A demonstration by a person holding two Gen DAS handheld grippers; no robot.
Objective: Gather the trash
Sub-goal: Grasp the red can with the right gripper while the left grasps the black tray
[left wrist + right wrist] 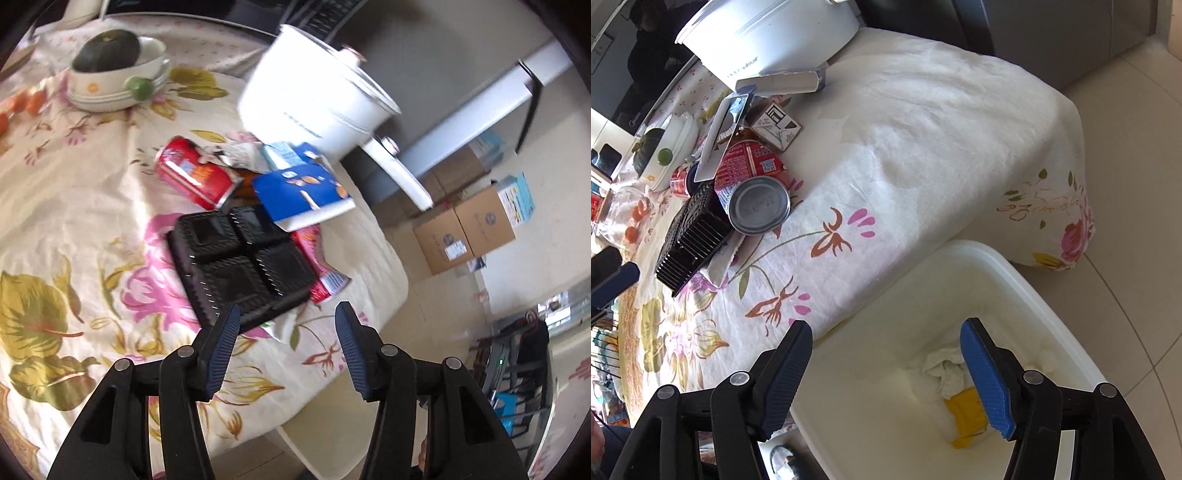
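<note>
We hold the left tool (286,314) with its blue pads spread and nothing between them, poised above the near edge of the worktop (74,229), which wears a cream cloth printed with flowers. Directly ahead of it, just beyond the tips, lies the black ribbed plastic four-compartment tray (240,262), flat on the cloth. Its corner nearly points into the gap between the pads, so its sides run diagonally to the way the tool opens.

Behind the tray sit the rest of the leftovers: a dented red drinks can (195,177) on its side, a blue and white cardboard carton (306,195), and a red foil wrapper (321,266) tucked along the tray's right flank.

Our right tool (886,373) is also spread and empty, hanging over the white plastic bin (1027,273) beside the worktop, where a crumpled white tissue (945,369) and a yellow scrap (967,410) already lie. The pile is well apart from it.

We judge the left hand far nearer the tray, so the next pick falls to it, likely at the near rim.
</note>
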